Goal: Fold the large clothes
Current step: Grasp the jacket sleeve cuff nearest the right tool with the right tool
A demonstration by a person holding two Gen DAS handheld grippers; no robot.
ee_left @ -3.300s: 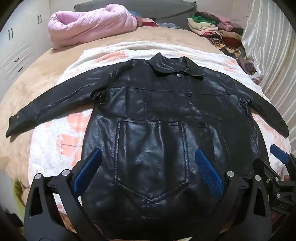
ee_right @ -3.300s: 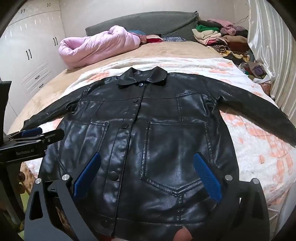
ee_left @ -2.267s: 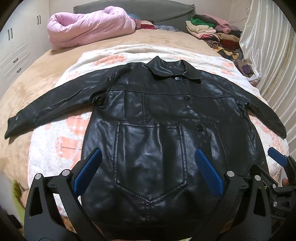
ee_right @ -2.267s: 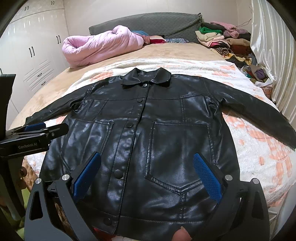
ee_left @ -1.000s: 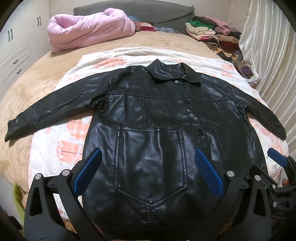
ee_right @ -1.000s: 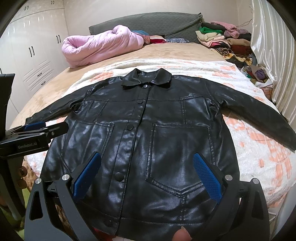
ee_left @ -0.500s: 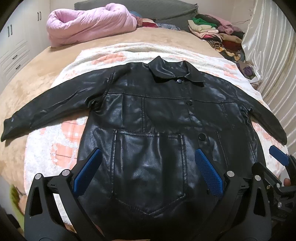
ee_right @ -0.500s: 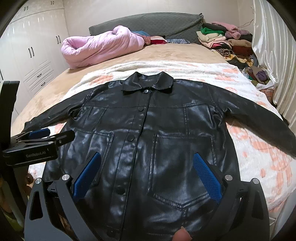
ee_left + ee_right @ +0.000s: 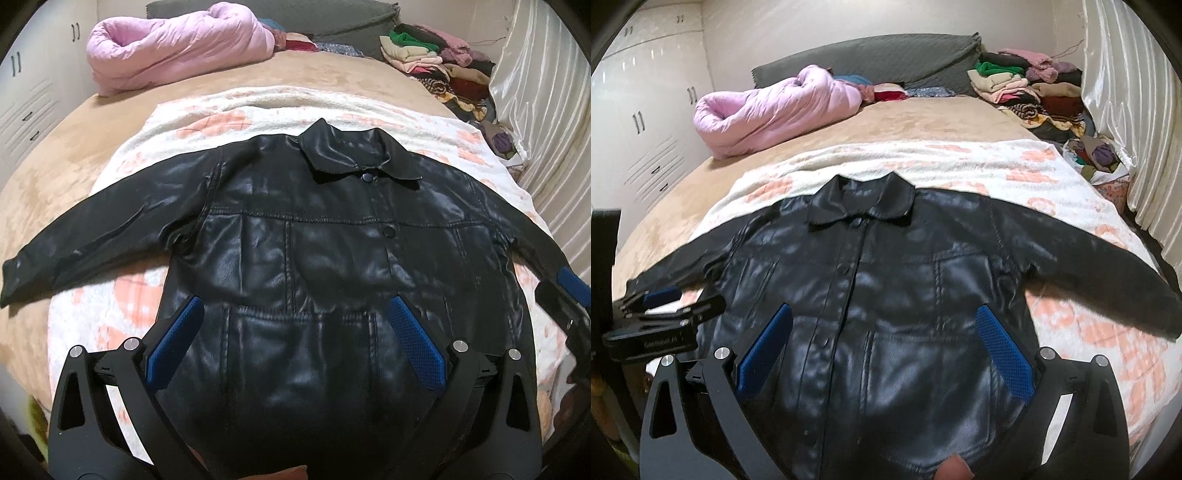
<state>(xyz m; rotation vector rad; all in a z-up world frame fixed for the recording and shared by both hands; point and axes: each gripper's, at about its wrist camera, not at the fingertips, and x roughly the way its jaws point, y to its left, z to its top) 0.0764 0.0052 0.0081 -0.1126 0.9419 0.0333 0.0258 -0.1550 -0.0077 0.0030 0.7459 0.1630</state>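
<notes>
Left gripper (image 9: 295, 332) and right gripper (image 9: 882, 339) both gape wide, empty, level over lower front of jacket (image 9: 332, 240), side by side, pointing collarward.

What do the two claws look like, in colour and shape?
Both look alike: the left claw and the right claw have black angular frames with silver bolts and two long fingers faced with blue textured pads. White lettering marks the left one's side; no cables show.

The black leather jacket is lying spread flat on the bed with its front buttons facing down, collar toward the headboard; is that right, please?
Not quite: the black leather jacket lies with its front buttons facing up, as the left wrist view shows; the rest holds.
</notes>
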